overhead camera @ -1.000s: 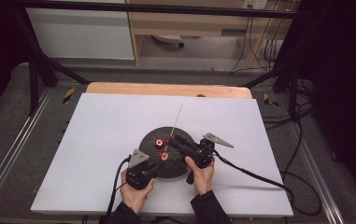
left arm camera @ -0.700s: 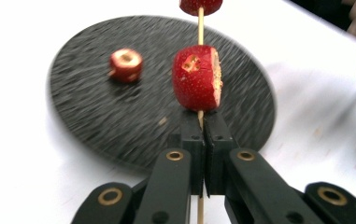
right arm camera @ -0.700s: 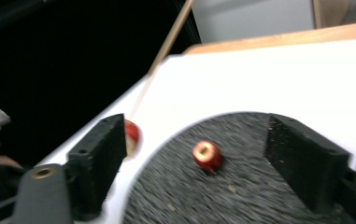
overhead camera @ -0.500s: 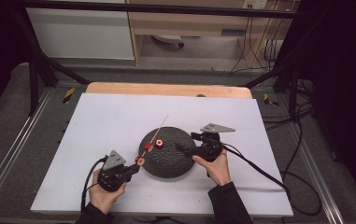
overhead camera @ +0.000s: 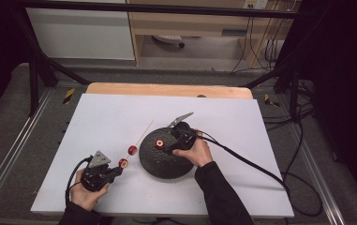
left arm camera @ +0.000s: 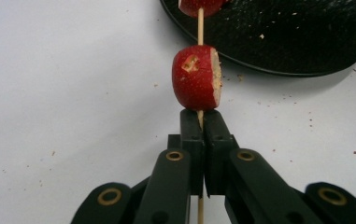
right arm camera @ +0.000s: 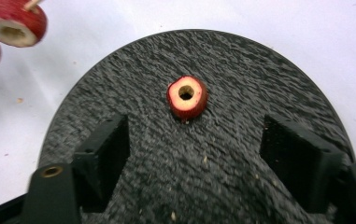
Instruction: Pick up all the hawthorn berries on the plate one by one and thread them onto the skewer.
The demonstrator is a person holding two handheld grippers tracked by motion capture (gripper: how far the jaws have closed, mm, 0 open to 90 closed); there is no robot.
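Observation:
My left gripper [overhead camera: 112, 171] is shut on the lower end of a thin wooden skewer [overhead camera: 143, 132], left of the black plate [overhead camera: 167, 164]. Two red fruit pieces [overhead camera: 123, 163] sit on the skewer; the nearer one [left arm camera: 196, 77] is just beyond the fingertips, the jaws [left arm camera: 200, 122] pinching the stick. A third red piece [right arm camera: 187, 98] with a hole through it lies on the plate [right arm camera: 241, 70]. My right gripper [overhead camera: 167, 146] hovers open over the plate, aimed at that piece. Its jaws have just been closing, with nothing between the pads [right arm camera: 103, 149].
The white table top [overhead camera: 96, 117] has room all around the plate. A wooden strip [overhead camera: 167, 89] runs along its far edge. The right gripper's cable [overhead camera: 251, 161] trails off to the right. Crumbs dot the table near the plate [left arm camera: 283, 37].
The left gripper has carried the skewer leftward, away from the plate. The right gripper has moved left, in over the plate, toward the loose fruit piece.

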